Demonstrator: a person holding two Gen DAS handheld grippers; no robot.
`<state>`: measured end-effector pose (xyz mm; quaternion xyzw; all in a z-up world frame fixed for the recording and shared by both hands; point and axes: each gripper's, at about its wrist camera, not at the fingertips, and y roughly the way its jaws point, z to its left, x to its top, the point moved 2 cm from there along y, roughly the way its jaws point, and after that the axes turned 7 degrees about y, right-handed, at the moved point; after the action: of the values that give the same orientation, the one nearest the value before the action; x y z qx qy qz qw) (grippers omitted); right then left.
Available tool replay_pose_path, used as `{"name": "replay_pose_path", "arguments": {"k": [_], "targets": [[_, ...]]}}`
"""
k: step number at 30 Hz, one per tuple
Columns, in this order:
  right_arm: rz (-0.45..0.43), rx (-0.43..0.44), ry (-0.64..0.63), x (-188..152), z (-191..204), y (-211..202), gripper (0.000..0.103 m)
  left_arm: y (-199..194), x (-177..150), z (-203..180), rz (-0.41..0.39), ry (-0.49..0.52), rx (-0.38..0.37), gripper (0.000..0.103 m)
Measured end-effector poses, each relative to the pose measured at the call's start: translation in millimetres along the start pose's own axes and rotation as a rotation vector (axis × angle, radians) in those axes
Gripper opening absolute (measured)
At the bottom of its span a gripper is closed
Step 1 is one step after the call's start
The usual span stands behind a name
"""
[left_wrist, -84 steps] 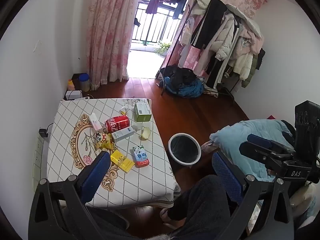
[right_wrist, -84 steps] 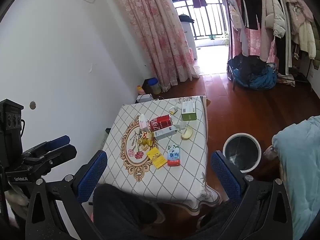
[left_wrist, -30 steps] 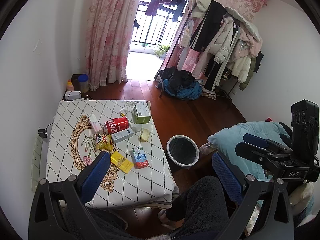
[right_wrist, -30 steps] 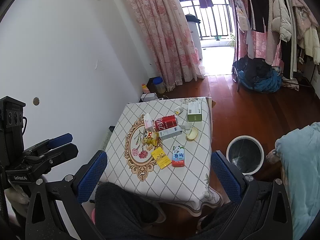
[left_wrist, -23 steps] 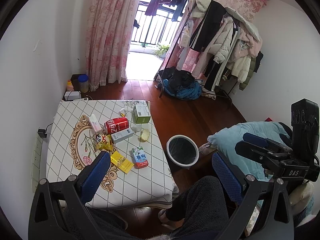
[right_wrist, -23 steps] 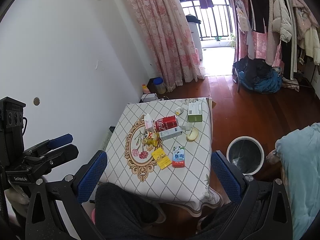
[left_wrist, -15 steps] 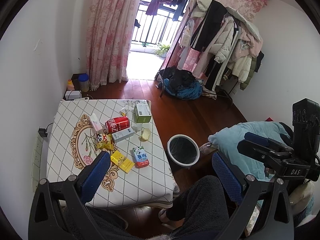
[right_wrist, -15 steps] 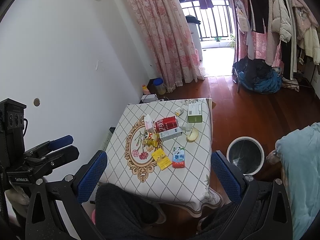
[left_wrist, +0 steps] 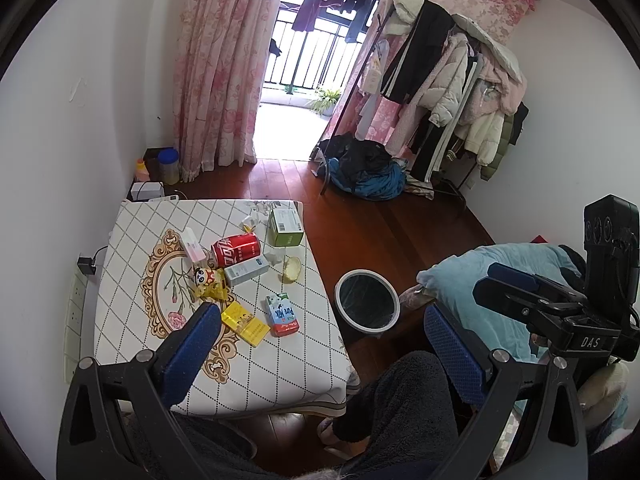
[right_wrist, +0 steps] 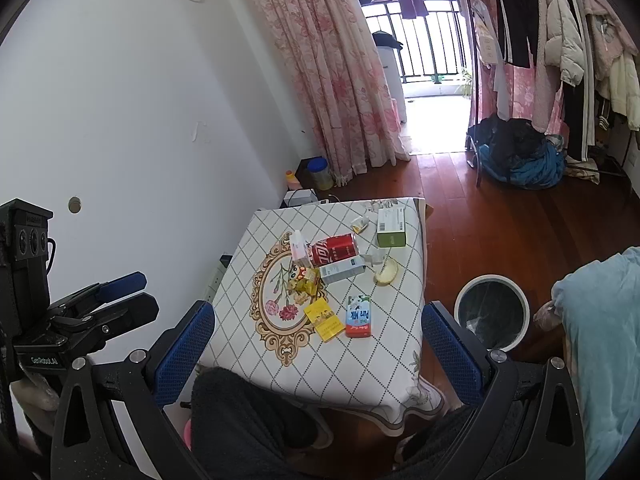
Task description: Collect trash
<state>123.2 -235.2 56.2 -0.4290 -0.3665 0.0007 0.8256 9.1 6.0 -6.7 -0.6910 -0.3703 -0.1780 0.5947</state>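
A low table (left_wrist: 132,220) (right_wrist: 384,364) with a diamond-patterned cloth holds trash: a red cola can (left_wrist: 236,249) (right_wrist: 334,249), a green box (left_wrist: 285,226) (right_wrist: 391,226), a white box (left_wrist: 246,270), a milk carton (left_wrist: 282,314) (right_wrist: 358,315), a yellow packet (left_wrist: 245,323) (right_wrist: 323,319), snack wrappers (left_wrist: 208,280) and a pink-white box (left_wrist: 191,243). A white-rimmed bin (left_wrist: 367,306) (right_wrist: 492,312) stands on the floor right of the table. My left gripper (left_wrist: 320,344) and right gripper (right_wrist: 316,340) are open, empty, held well above and in front of the table.
A clothes rack (left_wrist: 452,80) with coats and a pile of dark and blue clothes (left_wrist: 364,174) stand at the back. A light-blue blanket (left_wrist: 492,280) lies at right. My knees (left_wrist: 400,404) are below. Jars and a small box (left_wrist: 160,168) sit by the wall.
Both views shifted slightly; the right wrist view now looks a little higher and closer to the table. Nothing on the table has moved.
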Motion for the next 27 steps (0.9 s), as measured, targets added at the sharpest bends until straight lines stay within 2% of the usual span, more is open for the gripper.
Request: {"name": "replay_pose_path", "arguments": {"k": [16,18,21,23,25,27], "targets": [[-0.005,0.005,0.013,2.7,-3.0,3.3,0.103,1.5,-0.8,2.2,0.001,-0.004,0.013,0.103],[-0.007,-0.009,0.03,4.0,-5.4,8.0,0.103,9.1,-1.7,10.5,0.004,-0.015,0.07,0.103],[0.016,-0.043,0.056,2.4,-14.2,29.3,0.103,36.0,-9.4,36.0,0.042,-0.053,0.231,0.103],[0.048,-0.076,0.087,-2.3,-26.9,59.0,0.103,67.1,-24.1,64.4,0.102,-0.093,0.358,0.103],[0.108,-0.099,0.128,-11.7,-41.5,96.5,0.103,95.3,-41.8,85.7,0.163,-0.118,0.445,0.103],[0.184,-0.12,0.177,-25.0,-59.3,143.3,0.103,125.1,-65.2,107.1,0.242,-0.154,0.496,0.103]]}}
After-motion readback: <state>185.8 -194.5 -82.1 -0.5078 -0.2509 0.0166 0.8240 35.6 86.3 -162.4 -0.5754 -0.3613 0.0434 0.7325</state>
